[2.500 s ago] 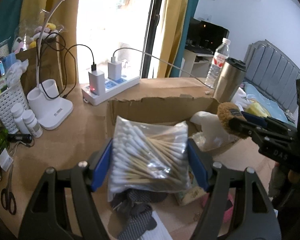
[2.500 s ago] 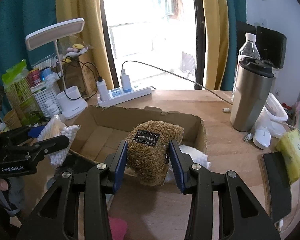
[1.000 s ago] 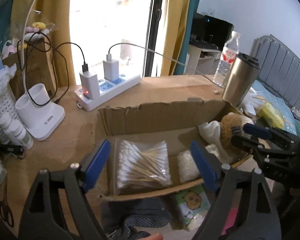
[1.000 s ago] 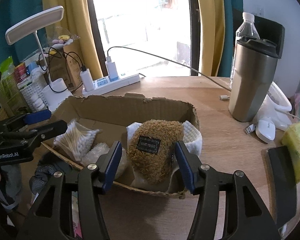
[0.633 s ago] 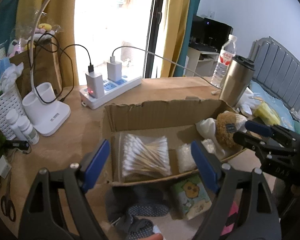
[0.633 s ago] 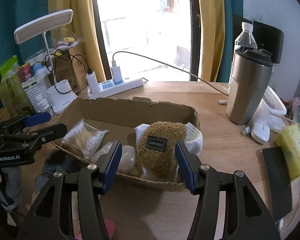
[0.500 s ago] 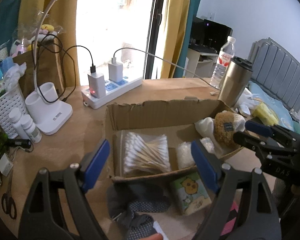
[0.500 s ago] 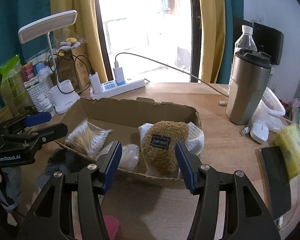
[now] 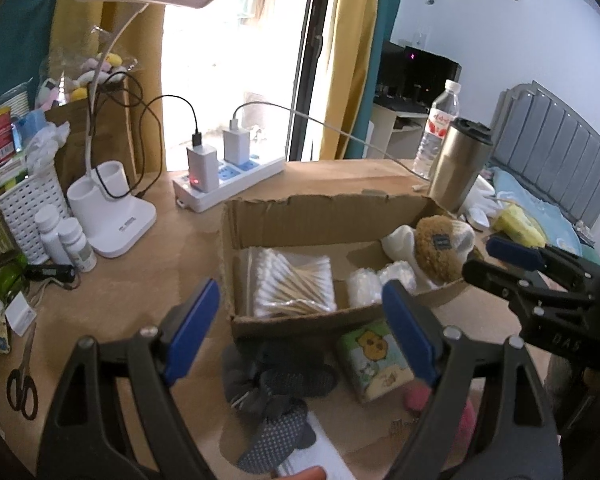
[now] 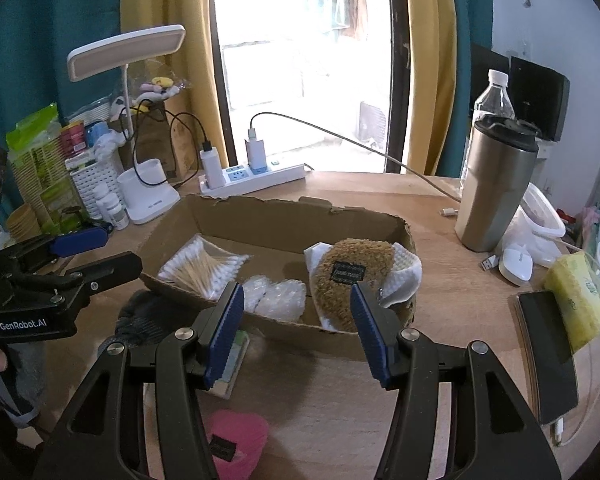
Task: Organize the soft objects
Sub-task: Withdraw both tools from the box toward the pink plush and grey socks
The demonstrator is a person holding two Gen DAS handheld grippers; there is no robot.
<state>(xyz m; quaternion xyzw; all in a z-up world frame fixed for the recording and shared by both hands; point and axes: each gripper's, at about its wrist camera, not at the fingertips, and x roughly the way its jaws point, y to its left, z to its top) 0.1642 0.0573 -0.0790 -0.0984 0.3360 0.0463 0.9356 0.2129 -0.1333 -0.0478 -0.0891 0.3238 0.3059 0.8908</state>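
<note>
Both grippers are drawn back from the torn brown cardboard box (image 9: 328,216) since the earlier frames, their loads left inside it.

From the left wrist view, the left gripper (image 9: 300,328) is seen with jaws spread and empty. The clear bag of cotton swabs (image 9: 294,282) lies in the box's left half. Outside the box, against its near wall, are found the dark grey dotted socks (image 9: 280,380) and the cartoon-printed tissue pack (image 9: 374,358).

From the right wrist view, the right gripper (image 10: 296,330) is likewise open, holding nothing; the fuzzy brown plush with a black label (image 10: 352,276) rests at the box's right end. A pink plush heart (image 10: 236,440) waits outside the box's near wall. Each remaining item is probably best pinched at mid-body and lifted clear of the wall.
</note>
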